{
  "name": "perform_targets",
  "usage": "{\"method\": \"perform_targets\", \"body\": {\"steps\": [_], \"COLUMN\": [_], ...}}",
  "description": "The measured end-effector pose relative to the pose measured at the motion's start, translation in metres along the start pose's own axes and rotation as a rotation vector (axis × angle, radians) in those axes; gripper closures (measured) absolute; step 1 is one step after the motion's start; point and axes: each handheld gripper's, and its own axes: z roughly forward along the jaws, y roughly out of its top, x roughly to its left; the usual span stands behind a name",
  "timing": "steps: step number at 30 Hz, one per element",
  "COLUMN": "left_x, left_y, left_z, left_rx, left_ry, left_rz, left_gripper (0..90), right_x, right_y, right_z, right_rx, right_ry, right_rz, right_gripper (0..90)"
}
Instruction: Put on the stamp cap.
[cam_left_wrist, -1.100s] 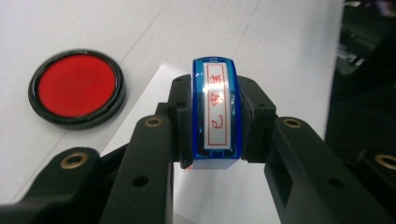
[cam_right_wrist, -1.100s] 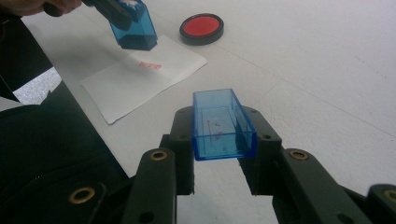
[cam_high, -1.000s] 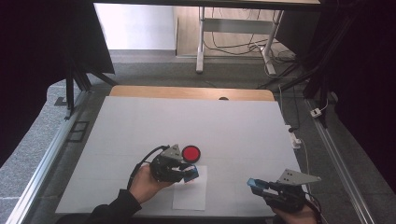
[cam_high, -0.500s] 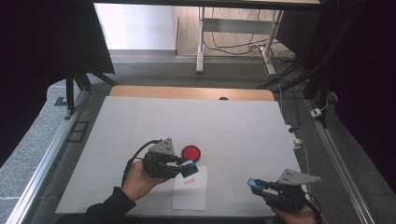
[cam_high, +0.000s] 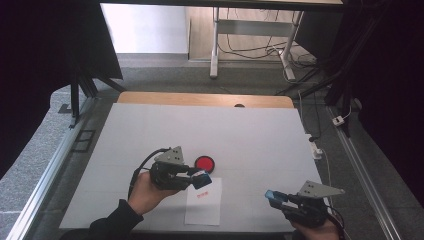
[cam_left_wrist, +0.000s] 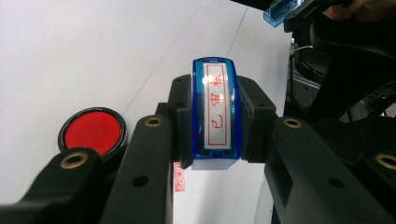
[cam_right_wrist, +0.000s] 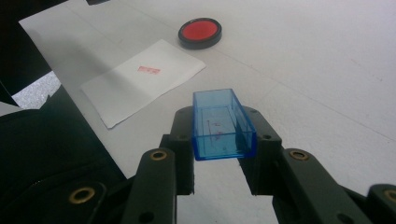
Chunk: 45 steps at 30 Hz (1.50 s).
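My left gripper (cam_high: 200, 179) is shut on a blue stamp (cam_left_wrist: 215, 112) with red characters on its white label. It hovers just above the top edge of a white paper sheet (cam_high: 203, 207), which carries a red print (cam_high: 202, 195). A round red ink pad (cam_high: 204, 163) lies just beyond the stamp, and sits at the left as the ink pad (cam_left_wrist: 92, 132) in the left gripper view. My right gripper (cam_high: 274, 196) is near the front right edge, shut on the clear blue stamp cap (cam_right_wrist: 222, 123), with its open side up. In the right gripper view the paper (cam_right_wrist: 144, 88) lies ahead to the left.
The white table (cam_high: 250, 135) has a wooden strip along its far edge. Cables and a small plug (cam_high: 316, 148) hang off the right side. Metal rails run along both sides, with a desk frame (cam_high: 250, 30) beyond.
My left gripper has drawn back to the left and a little up with the stamp, uncovering a red print on the paper. The right gripper has stayed still.
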Motion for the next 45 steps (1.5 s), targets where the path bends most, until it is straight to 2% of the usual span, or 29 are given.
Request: {"method": "perform_targets", "body": {"steps": [8, 16, 24, 30, 35, 40, 45], "left_x": [0.000, 0.001, 0.002, 0.002, 0.003, 0.003, 0.002], "left_y": [0.001, 0.002, 0.002, 0.002, 0.001, 0.002, 0.002], "left_z": [-0.006, -0.009, -0.012, -0.013, -0.014, -0.015, -0.015], "left_rx": [-0.027, -0.037, -0.050, -0.060, -0.068, -0.073, -0.077], "left_ry": [-0.004, -0.009, -0.019, -0.034, -0.047, -0.057, -0.066], "left_rz": [-0.001, 0.009, 0.010, 0.022, 0.025, 0.037, 0.048], "left_gripper": [69.7, 69.8, 69.8, 69.8, 69.8, 69.8, 69.8], "right_x": [0.002, 0.004, 0.010, 0.013, 0.020, 0.026, 0.027], "right_y": [0.003, 0.009, 0.019, 0.028, 0.035, 0.040, 0.045], "right_z": [0.002, 0.008, 0.014, 0.022, 0.032, 0.041, 0.049], "right_rx": [-0.001, 0.006, -0.008, -0.016, -0.012, -0.003, -0.021], "right_ry": [0.028, 0.089, 0.101, 0.147, 0.218, 0.258, 0.304], "right_rz": [-0.006, 0.000, -0.030, -0.048, -0.071, -0.106, -0.116], "right_gripper": [68.7, 68.7, 68.7, 68.8, 68.7, 68.7, 68.8]}}
